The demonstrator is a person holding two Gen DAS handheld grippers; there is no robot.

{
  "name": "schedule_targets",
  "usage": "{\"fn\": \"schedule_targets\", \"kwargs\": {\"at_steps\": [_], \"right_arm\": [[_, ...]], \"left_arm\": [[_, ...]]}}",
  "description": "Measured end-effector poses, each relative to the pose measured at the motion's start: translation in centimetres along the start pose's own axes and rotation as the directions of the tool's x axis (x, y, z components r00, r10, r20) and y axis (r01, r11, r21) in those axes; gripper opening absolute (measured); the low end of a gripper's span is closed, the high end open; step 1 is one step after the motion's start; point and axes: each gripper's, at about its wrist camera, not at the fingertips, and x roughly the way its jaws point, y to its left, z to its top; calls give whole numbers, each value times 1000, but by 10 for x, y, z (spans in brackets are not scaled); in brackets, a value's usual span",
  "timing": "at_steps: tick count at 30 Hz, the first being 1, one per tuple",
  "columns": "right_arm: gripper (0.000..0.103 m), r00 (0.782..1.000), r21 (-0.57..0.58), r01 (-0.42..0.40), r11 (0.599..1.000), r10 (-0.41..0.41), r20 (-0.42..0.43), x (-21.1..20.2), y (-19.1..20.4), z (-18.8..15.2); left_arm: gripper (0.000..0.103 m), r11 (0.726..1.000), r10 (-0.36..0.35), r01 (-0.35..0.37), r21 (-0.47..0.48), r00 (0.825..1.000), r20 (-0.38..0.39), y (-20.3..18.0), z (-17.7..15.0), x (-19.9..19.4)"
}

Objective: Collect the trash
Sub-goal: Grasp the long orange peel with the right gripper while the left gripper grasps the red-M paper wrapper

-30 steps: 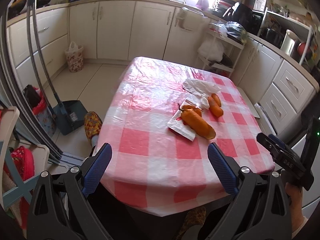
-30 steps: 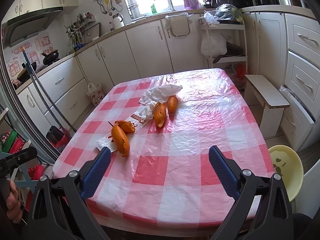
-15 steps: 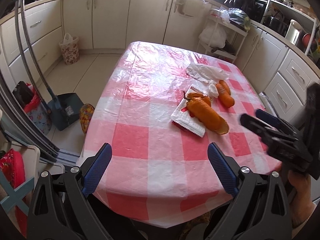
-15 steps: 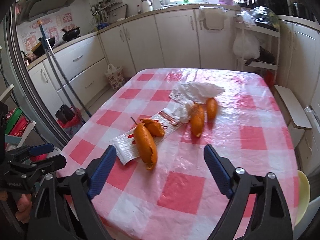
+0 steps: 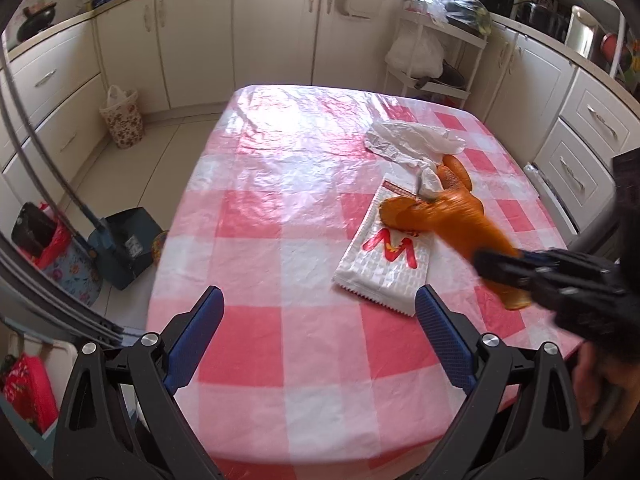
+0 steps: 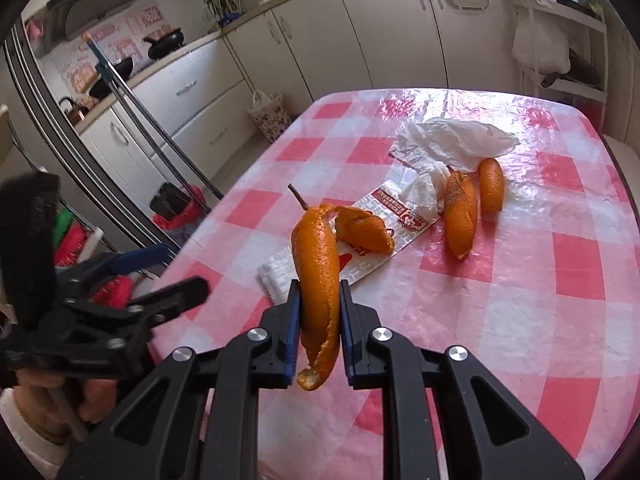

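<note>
Right gripper [image 6: 319, 312] has just been closing and now pinches the long orange peel [image 6: 316, 264] by its near end, above the snack wrapper [image 5: 382, 268] (remaining trash beyond); left gripper [image 5: 320, 332] hovers spread, empty.

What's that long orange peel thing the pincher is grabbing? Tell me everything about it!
The long orange peel is a curved strip of fruit skin, bright orange and pitted outside, with a thin brown stem at its far tip and a ragged, curled near end. The right gripper has just been closing its jaws, and its blue pads now press on the strip's two sides near its lower half. A shorter flap of peel branches off beside the stem. It stretches over the white wrapper on the checked tablecloth.
</note>
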Motion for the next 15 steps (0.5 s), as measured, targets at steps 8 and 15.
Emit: {"fn": "schedule_targets", "kwargs": {"at_steps": [8,15], "right_arm": [[19,994,199,-6,980,-16,108,-50,-60,-9],[19,992,234,-45,971,15,125,-50,-67,-12]], "left_arm": [[93,973,47,-31,229,997,-68,-60,19,65],[33,968,-26,48,245,995,-94,-74,26,74]]}}
